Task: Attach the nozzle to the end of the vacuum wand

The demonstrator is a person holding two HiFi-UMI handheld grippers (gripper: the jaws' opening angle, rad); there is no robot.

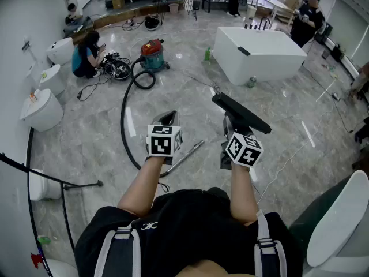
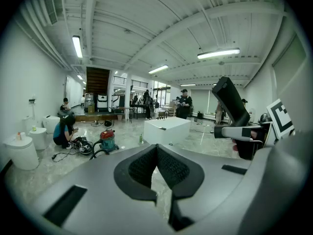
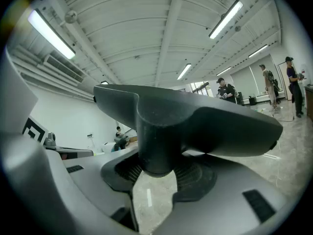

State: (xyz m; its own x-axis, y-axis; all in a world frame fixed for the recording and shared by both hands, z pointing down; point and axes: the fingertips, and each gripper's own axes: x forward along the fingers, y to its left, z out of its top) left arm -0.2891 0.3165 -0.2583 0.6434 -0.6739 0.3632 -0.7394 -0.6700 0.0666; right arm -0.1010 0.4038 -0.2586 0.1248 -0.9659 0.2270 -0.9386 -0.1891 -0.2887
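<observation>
A black floor nozzle (image 1: 239, 113) stands up in front of me, its round neck (image 3: 155, 146) clamped between the pads of my right gripper (image 1: 229, 123), and its wide head (image 3: 205, 124) fills the right gripper view. My left gripper (image 1: 169, 116) hangs beside it at the left, shut, with nothing between its pads (image 2: 157, 151). The silver vacuum wand (image 1: 187, 153) lies on the floor below and between the two grippers. A black hose (image 1: 124, 120) loops from it back to the red vacuum (image 1: 153, 55). The nozzle (image 2: 230, 102) also shows at the right of the left gripper view.
A white bathtub (image 1: 259, 51) stands ahead on the right, with a green bottle (image 1: 207, 53) and a can (image 1: 252, 82) beside it. Toilets (image 1: 41, 109) line the left wall. A person crouches (image 1: 86, 53) by cables. A black rail stand (image 1: 57, 180) is at the left.
</observation>
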